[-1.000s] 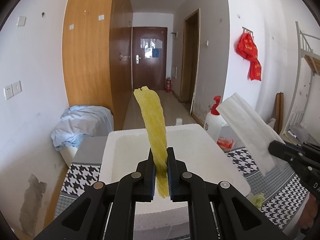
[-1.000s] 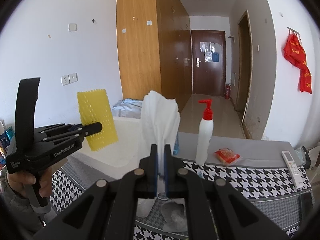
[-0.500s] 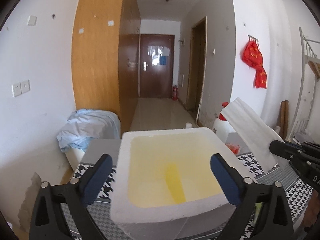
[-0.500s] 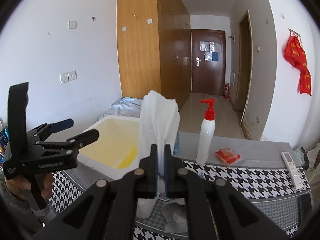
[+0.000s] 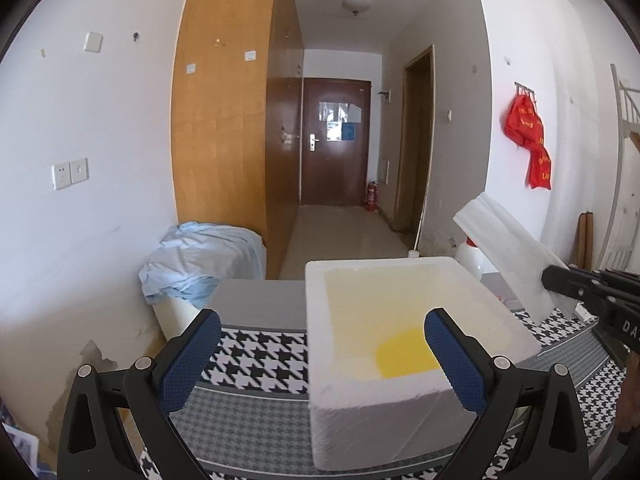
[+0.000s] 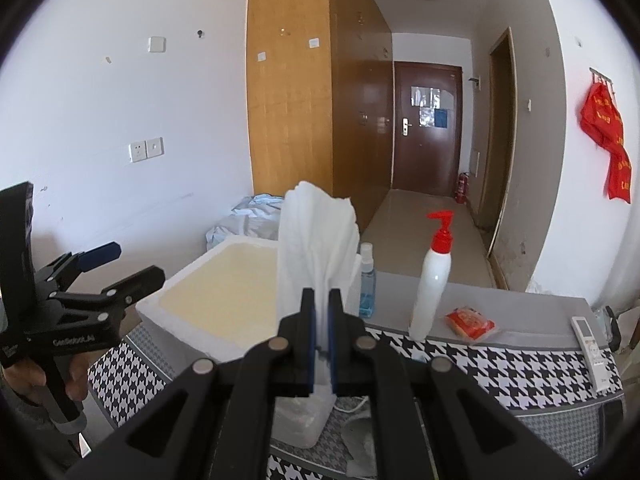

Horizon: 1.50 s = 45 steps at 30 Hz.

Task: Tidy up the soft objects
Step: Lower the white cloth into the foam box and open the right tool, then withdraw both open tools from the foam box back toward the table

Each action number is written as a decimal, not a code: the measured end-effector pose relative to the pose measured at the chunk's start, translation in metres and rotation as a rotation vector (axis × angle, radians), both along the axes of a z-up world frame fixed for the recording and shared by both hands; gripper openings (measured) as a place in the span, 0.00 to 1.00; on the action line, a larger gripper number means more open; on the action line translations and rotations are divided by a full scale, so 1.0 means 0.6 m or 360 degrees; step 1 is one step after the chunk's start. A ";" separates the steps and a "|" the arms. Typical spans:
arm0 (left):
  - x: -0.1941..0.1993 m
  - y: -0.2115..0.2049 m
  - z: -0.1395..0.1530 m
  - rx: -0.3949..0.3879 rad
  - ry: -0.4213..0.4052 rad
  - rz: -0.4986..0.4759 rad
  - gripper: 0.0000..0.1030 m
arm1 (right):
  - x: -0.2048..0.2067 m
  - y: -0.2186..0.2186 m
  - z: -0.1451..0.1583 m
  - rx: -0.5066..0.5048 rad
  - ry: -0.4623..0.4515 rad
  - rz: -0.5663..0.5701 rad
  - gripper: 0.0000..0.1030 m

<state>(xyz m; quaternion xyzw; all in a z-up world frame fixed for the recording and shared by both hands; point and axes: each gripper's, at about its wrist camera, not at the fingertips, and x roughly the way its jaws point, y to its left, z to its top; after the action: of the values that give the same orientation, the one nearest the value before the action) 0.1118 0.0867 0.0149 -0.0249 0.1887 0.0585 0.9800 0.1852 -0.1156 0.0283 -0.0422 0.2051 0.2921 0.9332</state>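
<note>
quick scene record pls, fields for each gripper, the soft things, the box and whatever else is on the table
left gripper: open, nothing between its pads
right gripper: shut on white cloth, held upright
yellow sponge: lying in the foam box
foam box: white, open top, on the houndstooth table cover
pump bottle: white with red pump, upright behind the cloth's right
small blue bottle: upright, beside the box
red packet: flat
remote: at right edge

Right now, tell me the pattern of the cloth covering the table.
Black-and-white houndstooth tablecloth, clearest in the right wrist view.
</note>
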 end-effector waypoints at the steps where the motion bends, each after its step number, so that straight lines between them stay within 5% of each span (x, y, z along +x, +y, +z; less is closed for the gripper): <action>1: -0.003 0.003 -0.002 -0.0003 0.0000 0.0005 0.99 | 0.001 0.003 0.001 -0.0002 0.0001 0.0005 0.07; 32: -0.037 0.021 -0.023 -0.0022 0.0018 0.0005 0.99 | 0.048 0.086 -0.012 -0.0042 0.0133 0.0101 0.10; 33: -0.037 0.022 -0.024 -0.0023 0.0019 0.0005 0.99 | 0.049 0.088 -0.013 -0.0044 0.0136 0.0103 0.16; 36: -0.037 0.022 -0.026 -0.0031 0.0025 0.0003 0.99 | 0.047 0.093 -0.017 -0.0064 0.0145 0.0126 0.62; 45: -0.039 0.019 -0.026 -0.0032 0.0030 0.0005 0.99 | 0.027 0.088 -0.012 -0.0033 0.0120 0.0161 0.64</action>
<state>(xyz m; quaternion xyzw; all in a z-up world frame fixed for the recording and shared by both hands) 0.0887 0.0980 -0.0006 -0.0345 0.1984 0.0585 0.9778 0.2016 -0.0629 0.0211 -0.0512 0.2408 0.3382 0.9083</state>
